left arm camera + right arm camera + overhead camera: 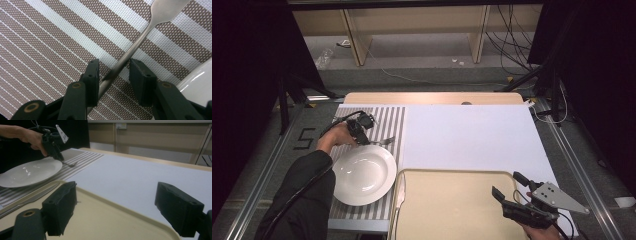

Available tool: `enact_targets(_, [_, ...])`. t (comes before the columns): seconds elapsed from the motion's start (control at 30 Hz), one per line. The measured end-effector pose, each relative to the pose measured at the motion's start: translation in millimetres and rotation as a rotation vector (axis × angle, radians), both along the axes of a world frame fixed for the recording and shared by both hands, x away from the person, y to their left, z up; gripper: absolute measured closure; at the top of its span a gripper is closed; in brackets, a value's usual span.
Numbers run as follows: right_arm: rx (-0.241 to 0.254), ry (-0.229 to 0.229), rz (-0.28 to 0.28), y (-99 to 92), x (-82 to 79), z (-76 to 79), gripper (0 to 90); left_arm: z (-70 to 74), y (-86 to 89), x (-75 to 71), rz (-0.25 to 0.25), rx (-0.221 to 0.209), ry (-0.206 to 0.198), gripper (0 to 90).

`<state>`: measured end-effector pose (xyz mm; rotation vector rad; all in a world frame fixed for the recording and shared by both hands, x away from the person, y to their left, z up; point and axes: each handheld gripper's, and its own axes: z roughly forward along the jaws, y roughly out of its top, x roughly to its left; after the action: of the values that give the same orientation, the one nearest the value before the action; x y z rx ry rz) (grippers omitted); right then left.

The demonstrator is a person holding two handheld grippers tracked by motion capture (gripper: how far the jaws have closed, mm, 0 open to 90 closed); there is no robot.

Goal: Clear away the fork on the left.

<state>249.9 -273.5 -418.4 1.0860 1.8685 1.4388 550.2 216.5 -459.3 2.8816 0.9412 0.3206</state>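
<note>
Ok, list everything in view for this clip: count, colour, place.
fork: 1, silver, on the striped mat beyond the plate, handle between the left tool's jaws
plate: 1, white, on the mat
placemat: 1, brown-and-white striped, table's left
knife: 1, silver, beside the tray's left rim
tray: 1, cream, near centre
table cover: 1, white
left tool: black, jaws astride the fork handle, right pad not touching
right tool: black, open over the tray

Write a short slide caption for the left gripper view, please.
Left gripper straddles a fork handle on the striped placemat, jaws not yet clamped.
</note>
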Motion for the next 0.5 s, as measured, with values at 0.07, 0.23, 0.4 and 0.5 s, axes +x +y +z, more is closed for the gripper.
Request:
enact_targets(0.07, [0.003,0.000,-0.001,0.0,0.1,-0.1,18.7,0.0,-0.4,0.3,0.003,0.001,0.000,60.9])
enact_targets(0.23, [0.005,-0.005,0.001,0.4,0.3,-0.3,18.7,-0.3,-0.1,0.2,0.006,-0.008,0.003,62.5])
enact_targets(0.4, [0.007,-0.006,0.001,0.8,0.3,-0.4,18.7,-0.4,3.3,0.0,0.015,-0.031,0.006,63.6])
enact_targets(0.5, [0.007,-0.005,0.002,1.0,0.4,-0.4,18.7,-0.7,5.0,0.3,0.028,-0.045,0.006,63.1])
